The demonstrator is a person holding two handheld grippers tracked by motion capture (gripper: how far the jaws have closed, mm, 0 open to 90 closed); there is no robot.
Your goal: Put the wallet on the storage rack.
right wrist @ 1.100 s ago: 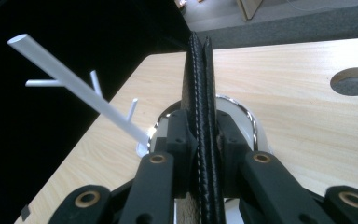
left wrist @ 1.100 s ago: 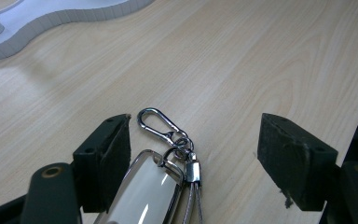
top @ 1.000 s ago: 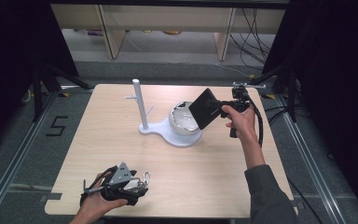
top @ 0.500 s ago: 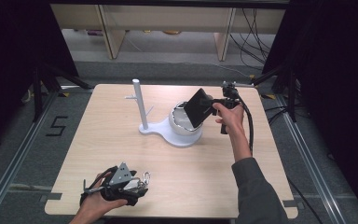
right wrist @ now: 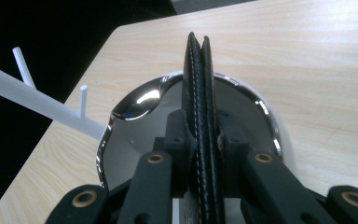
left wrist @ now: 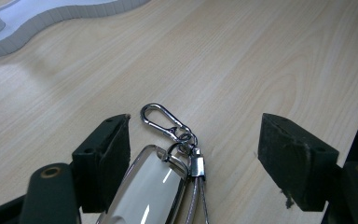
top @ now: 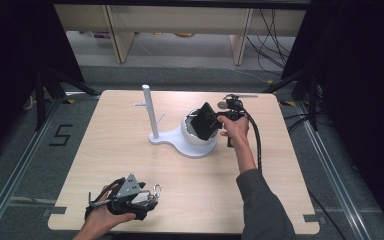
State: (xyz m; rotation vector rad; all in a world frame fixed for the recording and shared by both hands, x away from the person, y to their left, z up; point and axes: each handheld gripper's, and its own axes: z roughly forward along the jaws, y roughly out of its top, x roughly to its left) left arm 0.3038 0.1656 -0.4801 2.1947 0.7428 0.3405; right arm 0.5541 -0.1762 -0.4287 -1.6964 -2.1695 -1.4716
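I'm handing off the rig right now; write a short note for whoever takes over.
Right tool: shut on the black wallet, held on edge over the shiny bowl on the white stand.
Left tool: open, resting at the table's near edge, jaws on either side of the key fob with its carabiner, not gripping.
Done: wallet picked up.
Left: probably lower the wallet into the bowl and release; then deal with the key fob.

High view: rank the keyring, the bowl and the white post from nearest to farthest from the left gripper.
From the left gripper:
1. Keyring, at its jaws, near table edge.
2. White post, mid-table, on the stand's left.
3. Bowl, farther right, under the wallet.
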